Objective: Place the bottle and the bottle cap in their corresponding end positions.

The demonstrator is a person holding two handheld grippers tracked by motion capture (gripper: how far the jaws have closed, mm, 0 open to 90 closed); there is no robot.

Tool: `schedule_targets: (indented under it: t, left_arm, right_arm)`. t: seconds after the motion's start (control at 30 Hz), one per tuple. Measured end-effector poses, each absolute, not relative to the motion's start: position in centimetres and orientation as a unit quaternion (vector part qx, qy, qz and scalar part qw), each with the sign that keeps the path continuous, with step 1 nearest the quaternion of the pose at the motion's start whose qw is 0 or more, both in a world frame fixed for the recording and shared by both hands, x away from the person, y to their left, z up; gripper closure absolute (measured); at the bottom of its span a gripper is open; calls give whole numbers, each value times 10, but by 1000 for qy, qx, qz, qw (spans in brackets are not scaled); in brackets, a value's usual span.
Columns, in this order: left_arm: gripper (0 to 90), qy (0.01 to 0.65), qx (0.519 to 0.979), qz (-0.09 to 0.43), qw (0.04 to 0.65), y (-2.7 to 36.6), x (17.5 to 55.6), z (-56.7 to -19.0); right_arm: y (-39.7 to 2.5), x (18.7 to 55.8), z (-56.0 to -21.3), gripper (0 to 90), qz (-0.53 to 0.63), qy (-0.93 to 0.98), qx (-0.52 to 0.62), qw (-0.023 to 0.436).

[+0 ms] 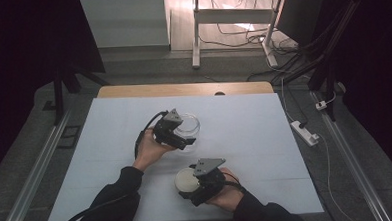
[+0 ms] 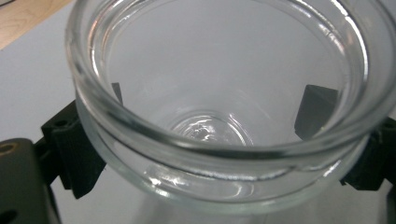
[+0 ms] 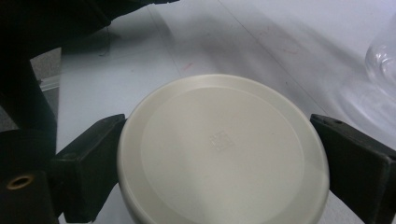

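Observation:
A clear, empty glass jar (image 1: 192, 121) stands on the white mat (image 1: 245, 128) near the middle. My left gripper (image 1: 184, 134) is shut on it from the left. In the left gripper view the jar (image 2: 219, 154) sits mouth-up between the two black jaws, which press its sides below the rim. A round cream lid (image 1: 185, 177) lies flat near the front edge, and my right gripper (image 1: 188, 184) is shut on it. In the right gripper view the lid (image 3: 219, 149) spans the whole gap between the jaws, and the jar's edge (image 3: 383, 60) shows at far right.
The mat covers a wooden table (image 1: 183, 89) whose far edge is bare. Metal rails (image 1: 36, 167) run along both sides. A white power strip (image 1: 305, 132) and cables lie on the floor at right. A white desk frame (image 1: 196, 35) stands beyond.

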State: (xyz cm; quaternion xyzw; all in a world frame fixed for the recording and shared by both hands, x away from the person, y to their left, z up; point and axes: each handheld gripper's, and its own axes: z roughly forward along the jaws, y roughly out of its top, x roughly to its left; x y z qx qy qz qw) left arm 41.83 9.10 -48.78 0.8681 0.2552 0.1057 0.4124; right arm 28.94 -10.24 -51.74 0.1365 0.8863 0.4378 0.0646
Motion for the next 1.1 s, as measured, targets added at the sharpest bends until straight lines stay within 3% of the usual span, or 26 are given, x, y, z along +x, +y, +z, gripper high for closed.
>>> schedule_targets:
  t: [1.1]
  left_arm:
    - [79, 263, 864, 122, 412, 88, 439, -511]
  right_arm:
    - [-93, 304, -542, 69, 373, 913, 148, 69]
